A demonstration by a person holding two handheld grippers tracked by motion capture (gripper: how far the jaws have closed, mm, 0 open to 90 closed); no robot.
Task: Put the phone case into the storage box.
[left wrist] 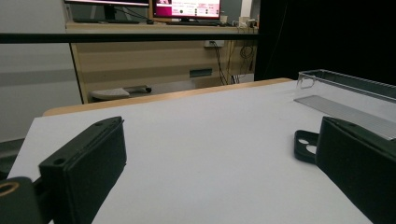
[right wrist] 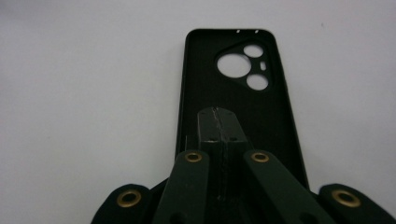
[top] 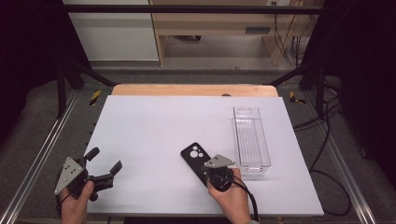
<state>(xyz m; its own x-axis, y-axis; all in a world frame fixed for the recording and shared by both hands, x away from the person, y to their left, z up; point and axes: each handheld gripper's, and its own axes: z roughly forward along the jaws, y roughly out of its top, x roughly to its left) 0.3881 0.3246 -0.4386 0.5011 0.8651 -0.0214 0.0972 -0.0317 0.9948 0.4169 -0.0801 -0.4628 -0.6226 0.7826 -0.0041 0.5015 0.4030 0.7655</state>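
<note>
A black phone case (top: 196, 161) with camera cutouts lies flat, open side up, near a clear tray (top: 251, 135).

One black phone case (top: 194, 158) lies on one white table (top: 154, 135). One clear plastic tray (top: 251, 138) stands on it too. There are two grippers, the left gripper (top: 103, 164) and the right gripper (right wrist: 218, 122), and two hands, the left hand (top: 77, 205) and the right hand (top: 231, 198).
</note>
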